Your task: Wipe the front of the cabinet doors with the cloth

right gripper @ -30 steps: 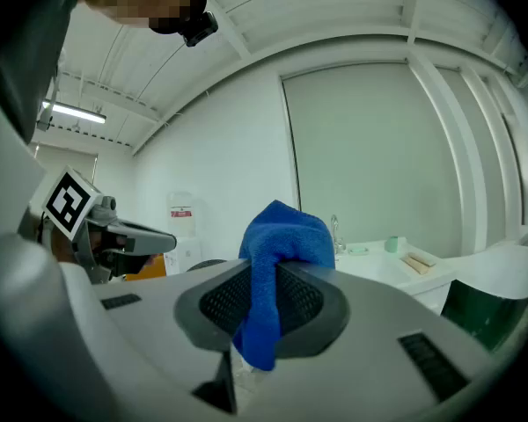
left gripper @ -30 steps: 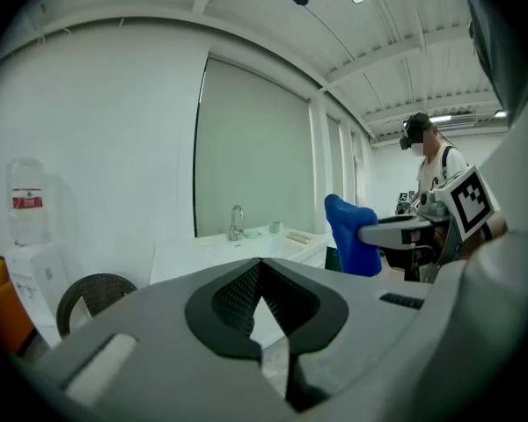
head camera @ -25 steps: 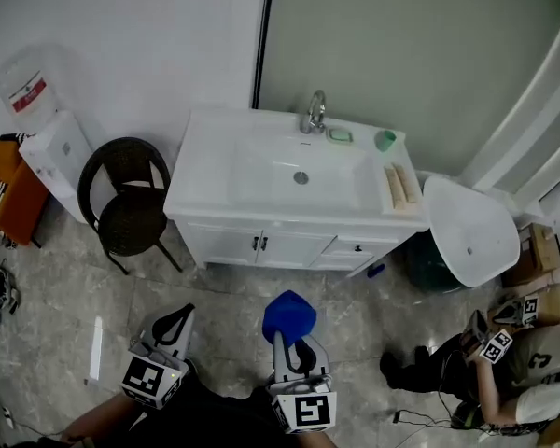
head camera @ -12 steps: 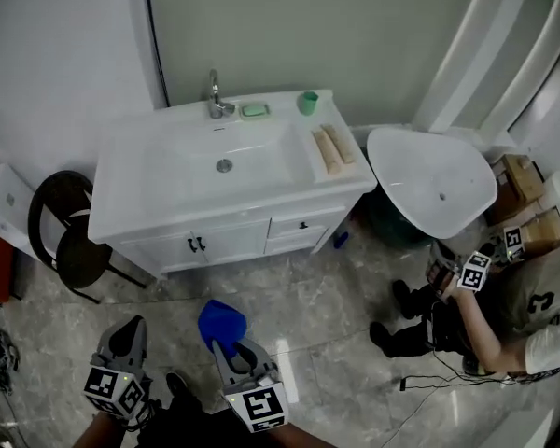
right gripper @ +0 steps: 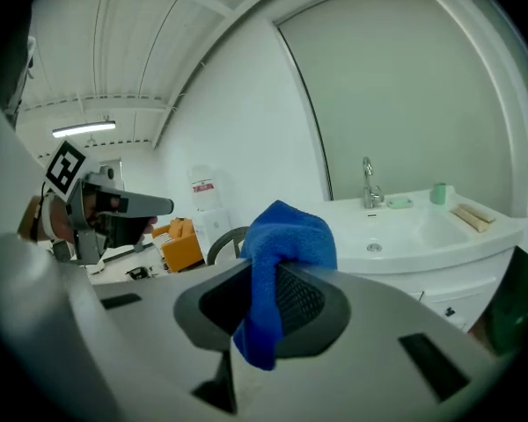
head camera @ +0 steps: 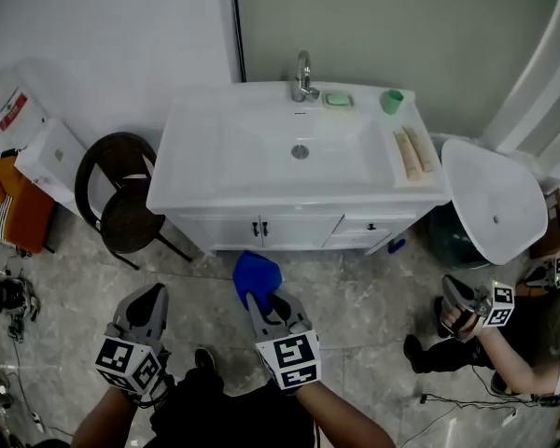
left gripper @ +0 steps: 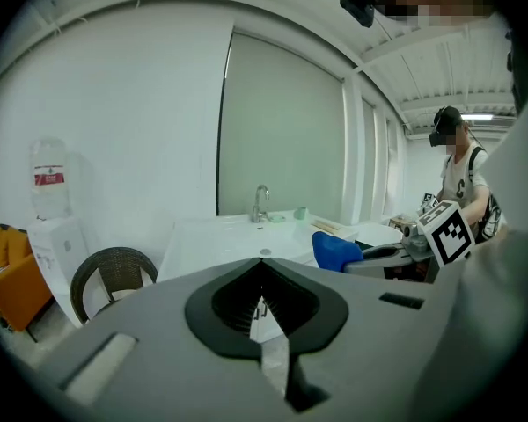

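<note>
Blue microfibre, soft and bunched, makes up the cloth (head camera: 257,273); the right gripper (head camera: 266,301) has its jaws closed on a fold of it, a tuft standing above them and a tail hanging below; the glossy white cabinet doors (head camera: 261,229) under the white ceramic basin (head camera: 182,171) lie straight ahead of that gripper and lower, apart from the cloth, with small dark handles (head camera: 259,229) at their middle seam; the right gripper is the nearer to the doors, so I judge it need only go forward and down; the left gripper (head camera: 154,294), jaws drawn to a bare slit and empty, hangs off to the doors' left, near a dark round wicker chair (head camera: 121,213); the doors are flat, smooth, wide panels, so sideways strokes should suit.
</note>
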